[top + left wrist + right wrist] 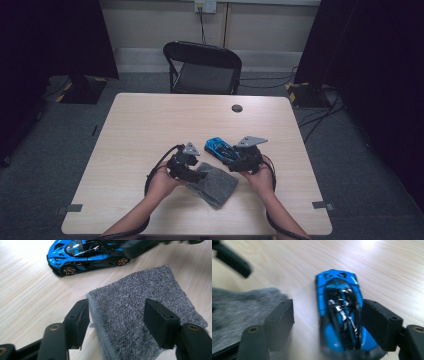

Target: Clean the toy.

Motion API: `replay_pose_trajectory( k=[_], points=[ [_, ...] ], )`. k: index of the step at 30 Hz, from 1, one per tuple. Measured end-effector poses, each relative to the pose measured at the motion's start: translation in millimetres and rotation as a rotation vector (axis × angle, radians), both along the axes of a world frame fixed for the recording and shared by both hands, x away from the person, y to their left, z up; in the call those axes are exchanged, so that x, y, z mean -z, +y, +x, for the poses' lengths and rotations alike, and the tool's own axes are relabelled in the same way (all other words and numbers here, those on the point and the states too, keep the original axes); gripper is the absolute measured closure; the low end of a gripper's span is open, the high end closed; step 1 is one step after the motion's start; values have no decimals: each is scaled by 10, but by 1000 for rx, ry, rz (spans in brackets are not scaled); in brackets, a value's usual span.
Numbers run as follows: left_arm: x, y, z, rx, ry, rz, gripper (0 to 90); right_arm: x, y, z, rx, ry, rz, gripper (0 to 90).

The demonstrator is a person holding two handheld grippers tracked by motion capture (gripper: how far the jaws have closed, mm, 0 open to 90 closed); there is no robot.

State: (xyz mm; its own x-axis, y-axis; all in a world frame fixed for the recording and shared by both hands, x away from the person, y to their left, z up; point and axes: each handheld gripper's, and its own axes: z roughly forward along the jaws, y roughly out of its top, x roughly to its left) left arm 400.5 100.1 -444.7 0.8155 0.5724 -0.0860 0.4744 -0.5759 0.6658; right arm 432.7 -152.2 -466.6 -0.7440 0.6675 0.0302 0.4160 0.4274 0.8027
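A blue and black toy car point(220, 149) stands on the pale wooden table point(150, 120), with a folded grey cloth point(217, 184) lying just in front of it. My left gripper point(192, 172) hovers over the cloth's left edge. In the left gripper view its jaws point(116, 320) stand open above the cloth point(140, 302), with the car point(85, 253) beyond. My right gripper point(235, 162) is at the car's near end. In the right gripper view the car point(340, 312) sits between the open jaws point(328, 308); the left pad stands clear of it and the cloth point(237, 307) lies to the left.
A black folding chair point(202, 67) stands behind the table's far edge. A round dark cable port point(237, 108) sits in the tabletop at the far middle. Black stands and cables occupy the floor at both back corners.
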Motion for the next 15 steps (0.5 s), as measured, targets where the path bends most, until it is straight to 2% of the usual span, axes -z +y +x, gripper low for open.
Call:
replay_pose_trajectory(
  k=[2,5,7,10,13,15],
  points=[
    [12,39,11,16,-5,-2,329,-36,-1,-87,-21,-5,5,262],
    [26,92,23,29,-1,-29,310,-80,11,-210,-48,5,7,258],
    [27,122,34,43,10,-67,288,-104,32,-291,-66,3,2,257],
    [28,156,53,35,6,-95,250,-110,65,-433,-91,11,1,257],
    [39,177,75,19,-15,-101,206,-77,95,-587,-116,30,-1,259],
    [46,184,96,6,-12,-103,182,-56,118,-680,-132,30,-24,258]
  ],
)
